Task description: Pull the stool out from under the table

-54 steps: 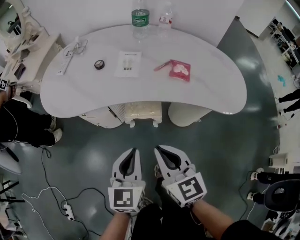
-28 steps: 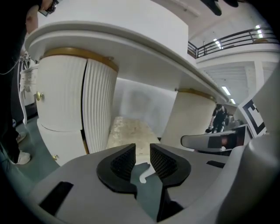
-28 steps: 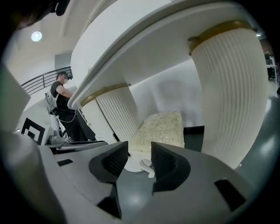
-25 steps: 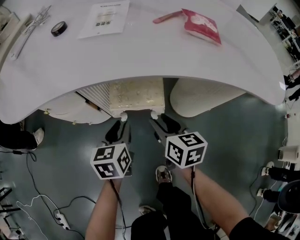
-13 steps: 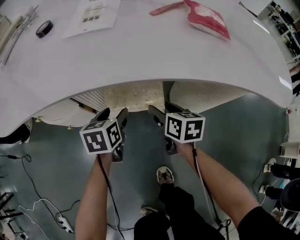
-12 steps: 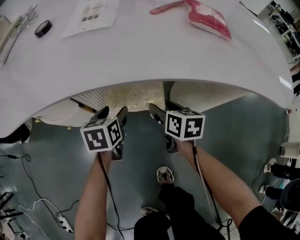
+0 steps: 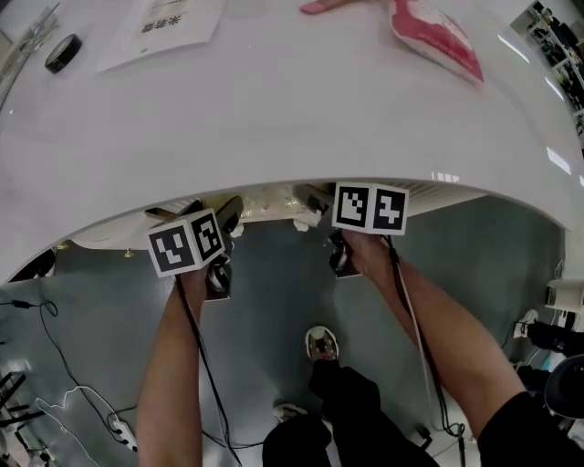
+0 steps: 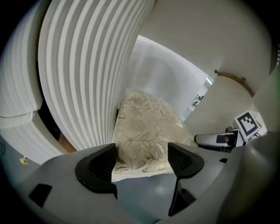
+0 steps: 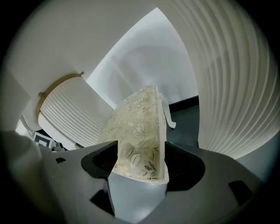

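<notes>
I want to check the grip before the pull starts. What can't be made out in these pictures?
Stool: in the head view the table hides all but its front edge.
Left gripper and right gripper: jaws have just been opening, seat edge between them; whether the pads touch it is unclear in either gripper view.
Paper sheet: head view, print too small, cut off by the top edge.

- Stool (image 8: 144, 131): cream cushion with a shiny gold leaf pattern.
- Worktop (image 7: 274, 119): glossy white.
- Base (image 8: 83, 65) under the worktop: white, ribbed in upright stripes.
- Packet (image 7: 436, 36): pink and red.
- Floor (image 7: 274, 310): dark grey-green.
</notes>
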Action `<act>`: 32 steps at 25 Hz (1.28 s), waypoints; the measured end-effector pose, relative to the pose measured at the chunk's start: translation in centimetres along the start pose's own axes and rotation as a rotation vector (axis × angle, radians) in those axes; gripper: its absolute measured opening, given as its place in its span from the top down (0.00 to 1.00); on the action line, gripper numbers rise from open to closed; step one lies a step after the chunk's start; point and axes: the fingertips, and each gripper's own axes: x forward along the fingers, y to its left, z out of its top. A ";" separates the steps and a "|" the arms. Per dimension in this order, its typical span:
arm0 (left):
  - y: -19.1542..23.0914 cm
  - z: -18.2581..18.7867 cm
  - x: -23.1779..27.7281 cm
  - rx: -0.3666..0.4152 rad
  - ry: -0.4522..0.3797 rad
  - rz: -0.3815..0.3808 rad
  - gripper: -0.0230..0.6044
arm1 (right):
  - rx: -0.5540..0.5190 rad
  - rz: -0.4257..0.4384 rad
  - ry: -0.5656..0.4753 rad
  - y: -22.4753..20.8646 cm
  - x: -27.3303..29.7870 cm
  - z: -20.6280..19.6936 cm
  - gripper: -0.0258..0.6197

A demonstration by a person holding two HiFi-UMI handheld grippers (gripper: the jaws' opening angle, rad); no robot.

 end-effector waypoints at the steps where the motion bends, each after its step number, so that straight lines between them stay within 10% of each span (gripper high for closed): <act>1: 0.2 0.1 0.2 -0.018 -0.004 -0.008 0.38 | 0.015 0.009 0.004 -0.1 0.3 0.0 0.52; 32: 0.4 -3.2 -0.5 -0.038 -0.018 0.029 0.35 | -0.063 -0.026 0.038 0.1 -0.1 -3.2 0.52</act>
